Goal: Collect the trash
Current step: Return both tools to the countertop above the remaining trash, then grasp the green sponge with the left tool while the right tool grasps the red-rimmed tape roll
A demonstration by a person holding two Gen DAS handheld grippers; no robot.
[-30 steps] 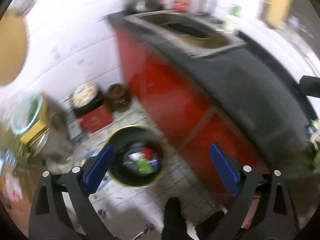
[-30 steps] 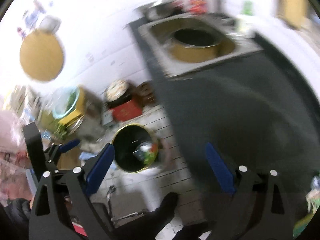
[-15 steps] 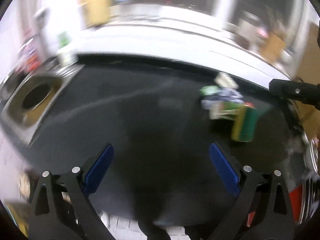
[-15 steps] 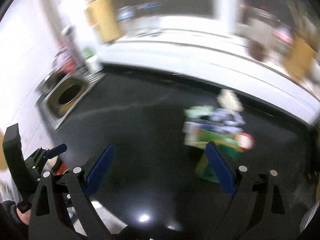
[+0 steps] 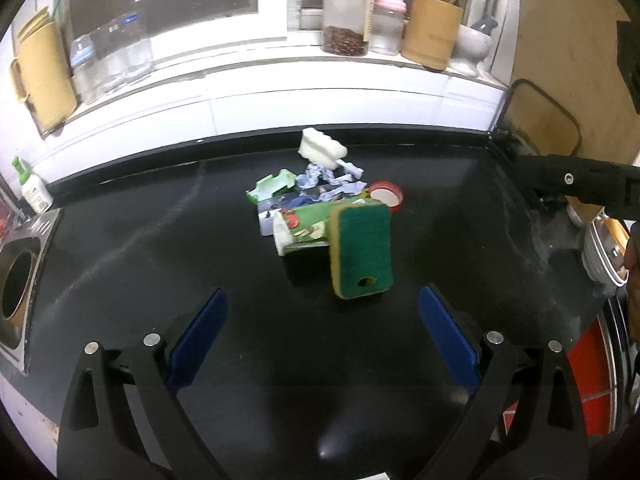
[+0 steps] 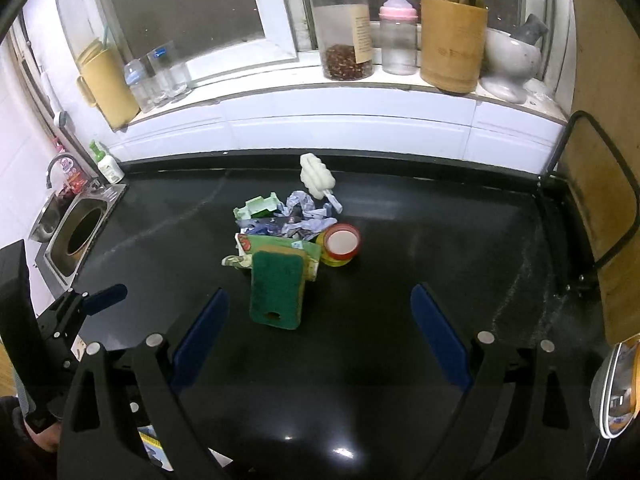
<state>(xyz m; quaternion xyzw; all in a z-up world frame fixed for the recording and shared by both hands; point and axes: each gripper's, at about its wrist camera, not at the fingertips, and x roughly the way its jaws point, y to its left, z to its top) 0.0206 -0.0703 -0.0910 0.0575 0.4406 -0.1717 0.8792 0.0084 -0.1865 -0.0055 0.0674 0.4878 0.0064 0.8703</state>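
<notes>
A pile of trash lies mid-counter on the black worktop (image 5: 160, 248): a green and yellow scouring sponge (image 5: 360, 250) (image 6: 277, 290), a green printed carton (image 5: 306, 228), a pale green box (image 5: 271, 186) (image 6: 256, 206), crumpled blue-white wrappers (image 5: 332, 188) (image 6: 304, 216), a red lid (image 5: 386, 196) (image 6: 341, 242) and a white foam brush (image 5: 322, 152) (image 6: 317, 176). My left gripper (image 5: 322, 336) is open and empty, short of the sponge. My right gripper (image 6: 318, 328) is open and empty, just in front of the sponge.
A sink (image 6: 80, 232) lies at the counter's left end with a soap bottle (image 6: 105, 164). On the window sill stand a jar (image 6: 344, 32), a baby bottle (image 6: 398, 34), a bamboo utensil holder (image 6: 452, 40) and a mortar (image 6: 512, 60). A wooden board (image 6: 600, 184) leans at right.
Both grippers have swung up from the bin on the floor to face the trash pile on the counter and have steadied. Both stay open and empty.
</notes>
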